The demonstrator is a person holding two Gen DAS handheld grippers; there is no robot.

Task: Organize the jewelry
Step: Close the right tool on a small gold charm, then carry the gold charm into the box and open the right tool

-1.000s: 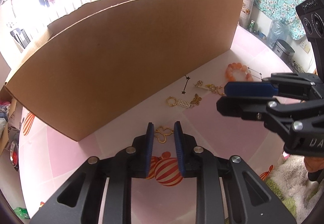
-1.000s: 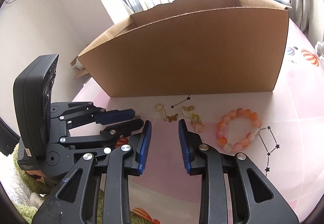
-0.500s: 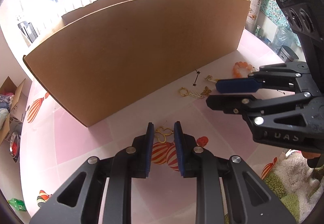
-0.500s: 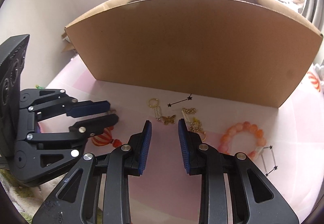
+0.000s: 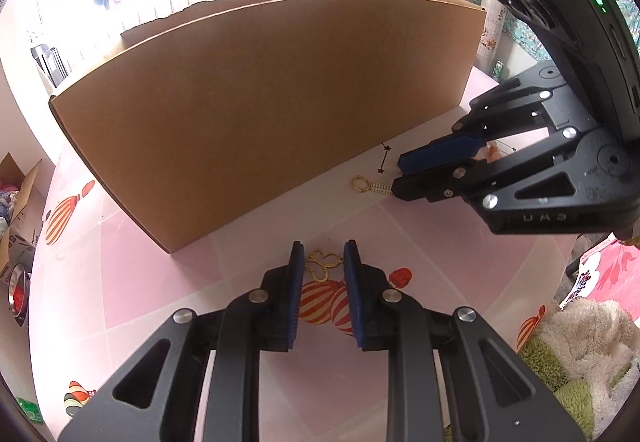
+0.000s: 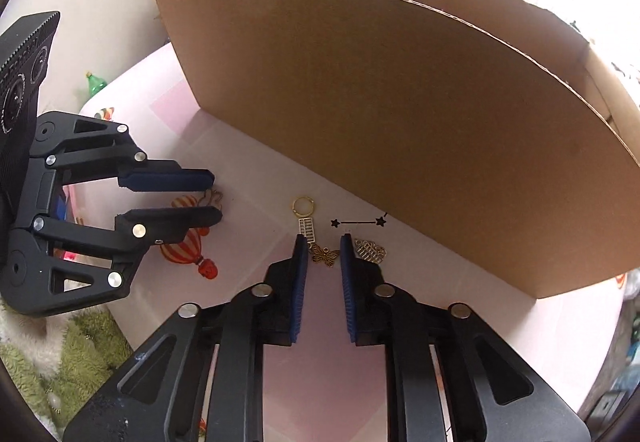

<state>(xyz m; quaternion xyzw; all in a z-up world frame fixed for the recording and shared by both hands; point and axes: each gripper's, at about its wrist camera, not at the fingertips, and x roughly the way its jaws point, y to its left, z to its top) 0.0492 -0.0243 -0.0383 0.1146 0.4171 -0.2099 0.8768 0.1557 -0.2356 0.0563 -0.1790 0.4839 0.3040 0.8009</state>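
Left tongs (image 5: 320, 262) point steeply down at the pink tabletop (image 5: 160, 282), jaws parallel and narrowly apart, a gold openwork charm (image 5: 322, 265) between the blue pads (image 5: 295, 282). The charm spans the gap and looks pinched at both sides, so I read it as gripped; whether it is lifted off the cloth I cannot tell. From the right wrist view the left tongs lie on their side, one finger over the other, tips over a printed balloon (image 6: 186, 244).

Ahead of both tongs stands a big cardboard box (image 5: 260, 114), open-topped, its long wall just beyond the jewelry.

Between the two tongs, closer to the right pair, a gold ring with a small abacus charm (image 6: 305, 218) lies flat, just ahead of the right tongs' left tip.

Right tongs (image 6: 324, 256) also tilt steeply down, rolled so they enter the left wrist view from the right edge. Their jaws have just been closing and now stand narrow, a bronze butterfly charm (image 6: 325, 256) between the tips; the pads do not clearly press it. Just right of the right tip lies a silver filigree charm (image 6: 370, 250). An orange bead bracelet (image 5: 491, 153) peeks through behind the right tongs' fingers.
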